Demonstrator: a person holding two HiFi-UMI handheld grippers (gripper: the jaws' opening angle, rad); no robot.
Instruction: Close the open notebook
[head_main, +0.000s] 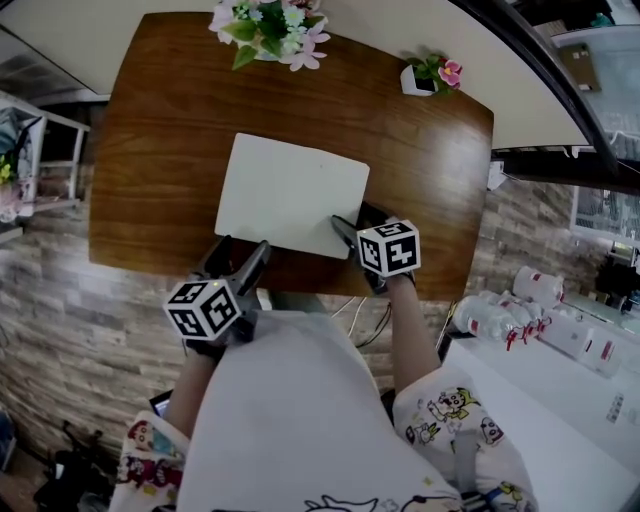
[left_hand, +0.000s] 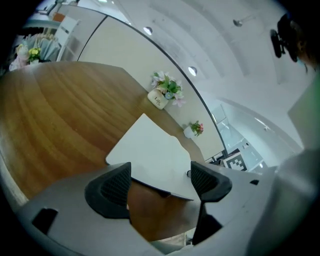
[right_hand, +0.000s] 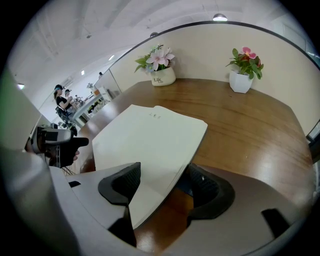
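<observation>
A white notebook (head_main: 290, 190) lies flat on the brown wooden table (head_main: 160, 170), its pale face up; I cannot tell whether that face is a cover or a page. My right gripper (head_main: 352, 222) stands open at the notebook's near right corner. In the right gripper view that corner (right_hand: 150, 200) reaches in between the wide-apart jaws of the right gripper (right_hand: 162, 182). My left gripper (head_main: 243, 250) is open at the table's front edge, just short of the notebook's near left corner. In the left gripper view the notebook's near edge (left_hand: 160, 187) lies ahead of the left gripper (left_hand: 160, 182), and nothing is held.
A white pot of pink flowers (head_main: 268, 30) stands at the table's far edge, and a smaller potted flower (head_main: 430, 75) sits at the far right corner. White bottles (head_main: 505, 315) crowd a counter to the right. Below the table edge is a stone-pattern floor (head_main: 60, 280).
</observation>
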